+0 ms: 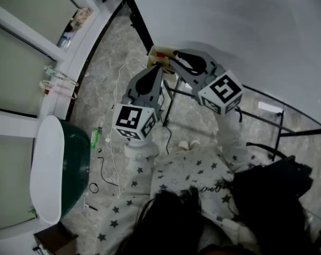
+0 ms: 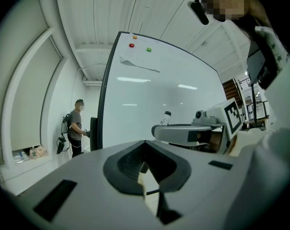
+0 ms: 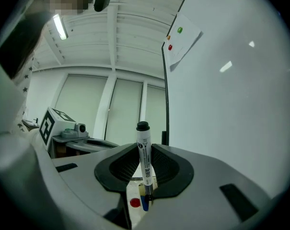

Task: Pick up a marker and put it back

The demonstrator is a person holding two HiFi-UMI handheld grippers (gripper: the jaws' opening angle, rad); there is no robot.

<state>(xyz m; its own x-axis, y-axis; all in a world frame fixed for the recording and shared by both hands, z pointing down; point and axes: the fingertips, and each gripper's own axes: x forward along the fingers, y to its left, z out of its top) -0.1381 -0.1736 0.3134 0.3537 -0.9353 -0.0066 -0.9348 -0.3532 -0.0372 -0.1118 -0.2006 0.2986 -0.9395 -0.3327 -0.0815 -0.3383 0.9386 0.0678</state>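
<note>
A white marker (image 3: 145,159) with a black cap stands upright between the jaws of my right gripper (image 3: 145,176), which is shut on its lower barrel. In the left gripper view that marker's capped end (image 2: 166,118) sticks up out of the right gripper (image 2: 192,132). Below the jaws lies the cream pen tray (image 3: 133,190) with a red spot and a blue piece on it. In the head view both grippers point at the tray (image 1: 159,52) by the whiteboard's (image 1: 245,31) lower edge. My left gripper (image 1: 157,70) hangs beside the right gripper (image 1: 173,58), jaws together and empty (image 2: 145,163).
The whiteboard (image 2: 154,95) carries red (image 2: 132,45) and green (image 2: 148,49) magnets and a paper sheet (image 2: 140,63). Its stand legs (image 1: 173,97) and cables (image 1: 115,142) lie on the floor. A person (image 2: 76,127) stands by the far wall. A green and white chair (image 1: 57,166) sits at the left.
</note>
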